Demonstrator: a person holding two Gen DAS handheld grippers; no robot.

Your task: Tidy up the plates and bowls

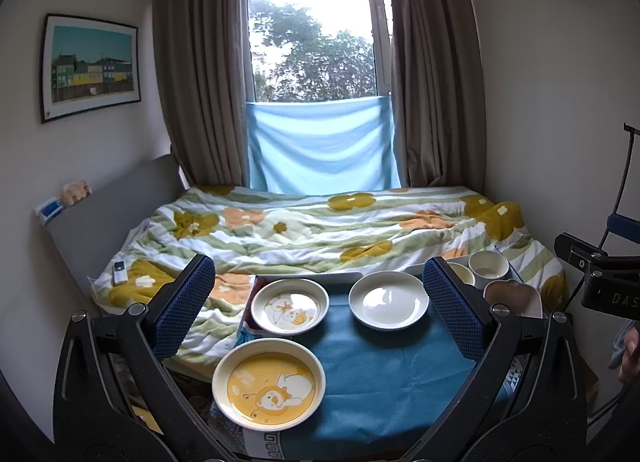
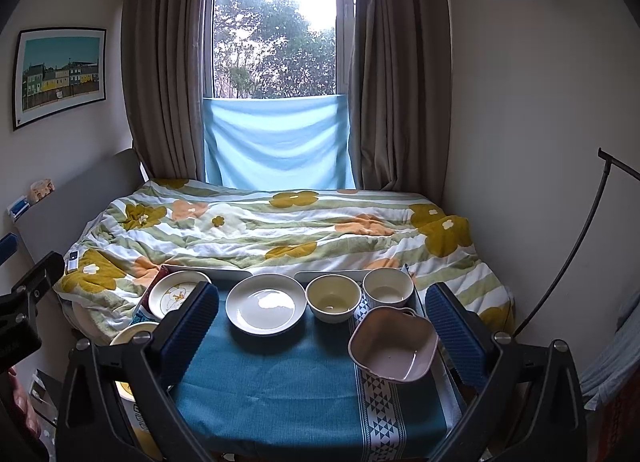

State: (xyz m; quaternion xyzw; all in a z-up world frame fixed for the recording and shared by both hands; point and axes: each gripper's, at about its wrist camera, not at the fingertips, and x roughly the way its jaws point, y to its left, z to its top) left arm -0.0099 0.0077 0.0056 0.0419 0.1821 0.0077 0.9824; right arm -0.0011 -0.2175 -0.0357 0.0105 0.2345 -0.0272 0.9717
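Left wrist view: my left gripper point(image 1: 319, 304) hangs over the worktop point(image 1: 384, 382) with its fingers point(image 1: 188, 302) spread wide, holding nothing; their blue pads are knobbly rubber. Between them lie three glossy round ceramic plates on a teal woven cloth. Nearest me sits the yellow cartoon plate point(image 1: 269, 384), its printed figure upright toward me. Beyond it is the white cartoon plate point(image 1: 289, 305), and to its right, apart from it, the plain white plate point(image 1: 389, 301). All three lie flat, face up.

In the right wrist view my right gripper point(image 2: 322, 326) is likewise spread wide and empty. Ahead of it, two round cream bowls stand side by side, the left bowl point(image 2: 333, 298) touching the right bowl point(image 2: 388, 288). Just in front of them the pink bowl point(image 2: 394, 344), squarish with wavy lobed edges, rests on a white patterned strip with blue triangles. Behind the worktop lies a bed point(image 2: 280, 221) under a rumpled floral quilt.
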